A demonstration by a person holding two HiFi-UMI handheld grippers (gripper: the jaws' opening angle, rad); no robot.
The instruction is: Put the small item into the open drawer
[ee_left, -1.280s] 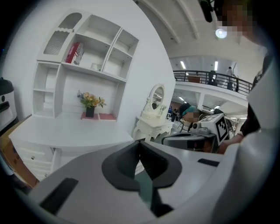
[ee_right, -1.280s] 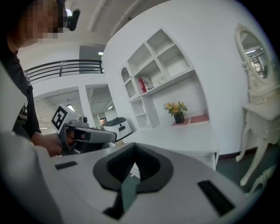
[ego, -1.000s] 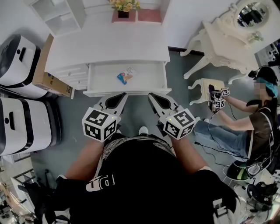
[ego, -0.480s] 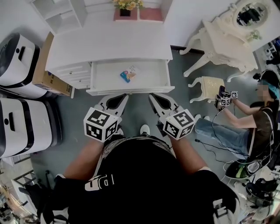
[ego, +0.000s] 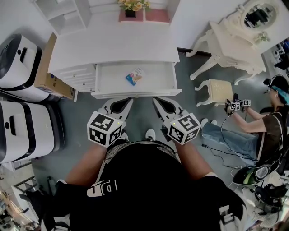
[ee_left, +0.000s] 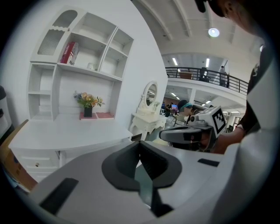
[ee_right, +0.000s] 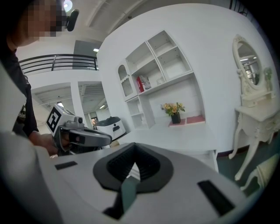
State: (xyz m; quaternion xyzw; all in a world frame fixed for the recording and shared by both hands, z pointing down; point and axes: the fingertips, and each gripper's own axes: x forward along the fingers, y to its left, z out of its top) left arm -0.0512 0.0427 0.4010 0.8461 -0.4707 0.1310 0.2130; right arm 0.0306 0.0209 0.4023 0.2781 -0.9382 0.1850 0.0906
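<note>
Open drawer (ego: 159,76) holds the small item (ego: 133,77) (print illegible); left gripper (ego: 130,99) and right gripper (ego: 155,99) are both closed, empty.

**Layout from the head view**

Counter (ego: 113,45) sits upper centre, with the drawer (ego: 158,76) open at its lower edge. The small item (ego: 133,77) lies in the drawer near its middle. Flower pot (ego: 131,10) is at the counter's top edge. Cardboard box (ego: 49,76) is against the counter's left side. Dressing table (ego: 235,40) is upper right, with the stool (ego: 220,90) below it. Left hand-held gripper (ego: 123,103) and right hand-held gripper (ego: 161,103) are side by side just below the drawer front.
</note>
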